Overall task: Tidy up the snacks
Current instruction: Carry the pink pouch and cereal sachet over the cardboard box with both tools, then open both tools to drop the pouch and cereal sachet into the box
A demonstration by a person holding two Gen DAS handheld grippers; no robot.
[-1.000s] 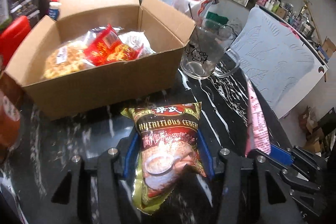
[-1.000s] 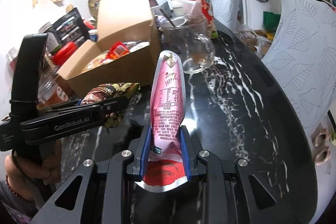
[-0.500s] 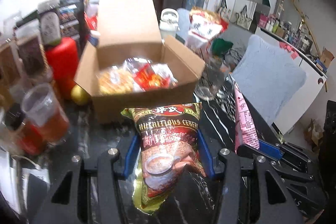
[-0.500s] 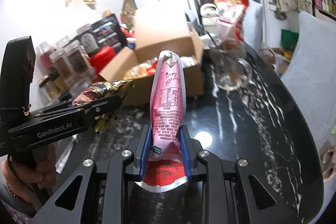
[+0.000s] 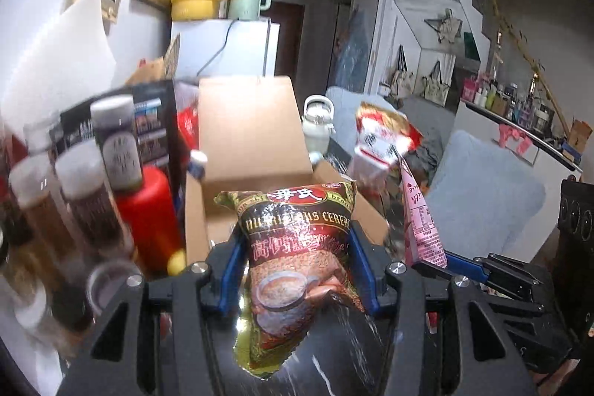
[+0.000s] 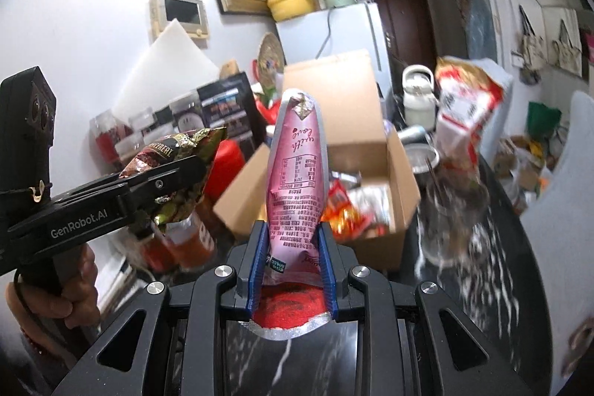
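Two snack packets are held aloft above a black marble-patterned table [image 6: 493,284]. A brown-and-gold cereal packet [image 5: 300,270] is clamped between the blue pads of the left gripper [image 5: 297,270], while a slim pink pouch [image 6: 297,180] is pinched upright in the tightly closed right gripper [image 6: 293,258]. An open cardboard box [image 6: 401,173], already loaded with red and clear-wrapped snacks [image 6: 352,206], is seen just beyond both packets, its rear flap raised. Jars [image 5: 81,195] and a red bottle [image 5: 148,214] are crowded to the box's left; a glass mug [image 6: 453,206] is blurred at its right.
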